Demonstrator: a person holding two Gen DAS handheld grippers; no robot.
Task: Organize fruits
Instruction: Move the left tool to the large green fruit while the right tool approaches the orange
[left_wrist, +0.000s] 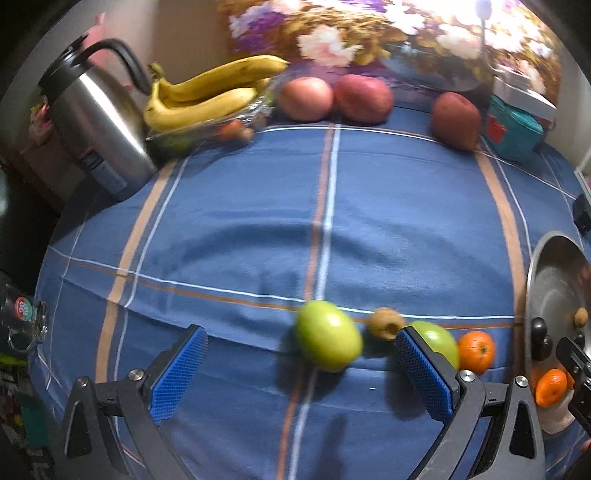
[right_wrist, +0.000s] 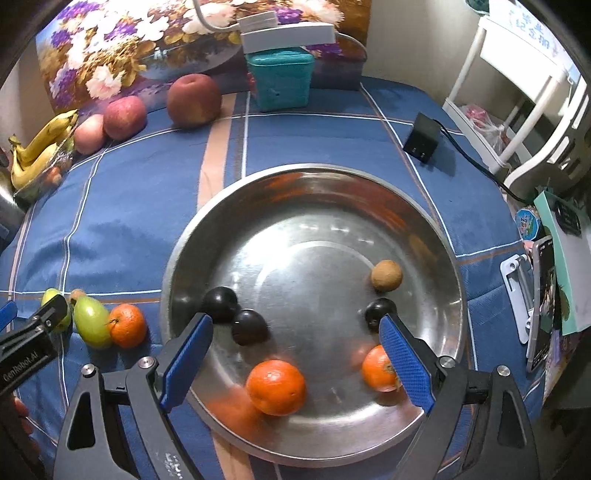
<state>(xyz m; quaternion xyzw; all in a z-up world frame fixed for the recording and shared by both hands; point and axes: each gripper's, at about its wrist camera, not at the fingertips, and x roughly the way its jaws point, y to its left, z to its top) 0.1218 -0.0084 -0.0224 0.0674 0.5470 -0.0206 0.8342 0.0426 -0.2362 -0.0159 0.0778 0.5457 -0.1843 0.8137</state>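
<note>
i take the steel bowl (right_wrist: 314, 177) as my landmark. my right gripper (right_wrist: 295, 328) hangs over it with jaws wide apart and nothing between them. only this view shows the inside of the bowl: two oranges (right_wrist: 276, 387), three dark plums (right_wrist: 249, 327) and a small brown fruit (right_wrist: 386, 275), maybe a kiwi, but it is small and i am not sure.

my left gripper (left_wrist: 301, 343) is to the left of the bowl, over the blue cloth (left_wrist: 240, 206), jaws also apart and holding nothing. between its fingers lies a green fruit (left_wrist: 328, 335); toward the bowl from it are a brown fruit (left_wrist: 386, 324), a second green fruit (left_wrist: 436, 341) and an orange (left_wrist: 476, 351), which lies just beside the rim.

only the left view shows the kettle (left_wrist: 92, 122) near the far-left table edge. bananas (left_wrist: 207, 92) and red apples (left_wrist: 364, 98) are far behind the bowl. the cloth between them and the bowl is open.
</note>
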